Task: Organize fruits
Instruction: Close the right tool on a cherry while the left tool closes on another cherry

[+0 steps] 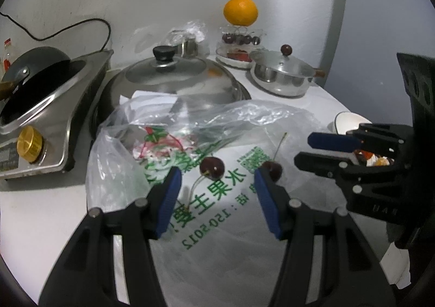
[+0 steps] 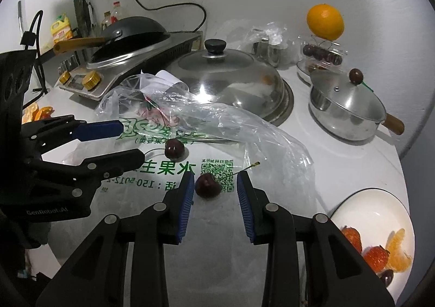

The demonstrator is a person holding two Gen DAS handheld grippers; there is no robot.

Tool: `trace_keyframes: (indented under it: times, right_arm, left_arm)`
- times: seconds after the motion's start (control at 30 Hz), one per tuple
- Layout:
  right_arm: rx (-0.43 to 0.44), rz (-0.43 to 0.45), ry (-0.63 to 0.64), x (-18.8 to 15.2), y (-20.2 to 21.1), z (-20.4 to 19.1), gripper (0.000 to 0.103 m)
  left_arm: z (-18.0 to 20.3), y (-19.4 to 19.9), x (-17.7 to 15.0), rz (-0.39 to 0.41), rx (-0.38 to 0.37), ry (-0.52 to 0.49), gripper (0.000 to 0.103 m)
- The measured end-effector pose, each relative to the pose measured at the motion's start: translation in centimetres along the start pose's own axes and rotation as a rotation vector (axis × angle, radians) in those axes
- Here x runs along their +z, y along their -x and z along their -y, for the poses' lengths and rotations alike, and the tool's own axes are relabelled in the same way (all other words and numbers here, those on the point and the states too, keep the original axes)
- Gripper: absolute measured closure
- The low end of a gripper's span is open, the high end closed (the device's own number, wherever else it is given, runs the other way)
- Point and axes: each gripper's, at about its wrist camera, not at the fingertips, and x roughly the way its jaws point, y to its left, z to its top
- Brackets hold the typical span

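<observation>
Cherries lie loose on a flat clear plastic bag with green printed lettering (image 2: 190, 171), two of them, dark red and glossy. The right gripper (image 2: 216, 193) has its blue-padded jaws spread, and one dark red cherry with a long thin stem (image 2: 208, 184) sits between the tips, close against the left pad and clear of the right one, its stem trailing out past the right pad. The left gripper (image 1: 217, 187) is spread too. The other dark red cherry (image 1: 212, 168) lies just ahead of its tips, nearer the left pad, touching neither. In the left wrist view the first cherry (image 1: 272, 169) rests just beyond that gripper's right pad. Off past the right gripper's right jaw stands a white plate (image 2: 364, 206) with strawberries and orange segments.
</observation>
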Motion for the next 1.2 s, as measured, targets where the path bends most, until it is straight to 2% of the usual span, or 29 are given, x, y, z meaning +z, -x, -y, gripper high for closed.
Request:
trace_keyframes:
  times: [0.13,0.2,0.4,0.47,0.5,0.97,1.2]
  right_arm:
    - [0.005,-0.008,0.0,0.1,-0.9,0.1,0.068]
    - [0.007,-0.013,-0.002,0.1,-1.2,0.2,0.068]
    - [0.018,-0.032,-0.011,-0.1,-2.4,0.3,0.067]
    - [0.018,-0.038,-0.022,-0.1,-2.8,0.3,0.057]
    - [0.02,-0.04,-0.024,-0.1,-3.0,0.3,0.056]
    - [0.02,-0.093,-0.04,-0.4,-4.8,0.1,0.056]
    - [0.025,-0.1,-0.048,-1.1,-5.2,0.0,0.057]
  left_arm:
    - [-0.5,-0.6,0.2,-0.007,0.007,0.006,0.045]
    - [-0.7,-0.9,0.2,-0.011,0.007,0.011,0.039]
    - [-1.0,-1.9,0.2,-0.027,0.008,0.022,0.037]
    - [-1.2,-2.1,0.1,-0.03,0.009,0.023,0.037]
    - [-1.3,-2.2,0.1,-0.033,0.009,0.024,0.037]
    - [-1.6,-3.9,0.4,-0.051,-0.008,0.031,0.037]
    - [-0.8,-5.5,0.9,-0.088,-0.007,-0.008,0.037]
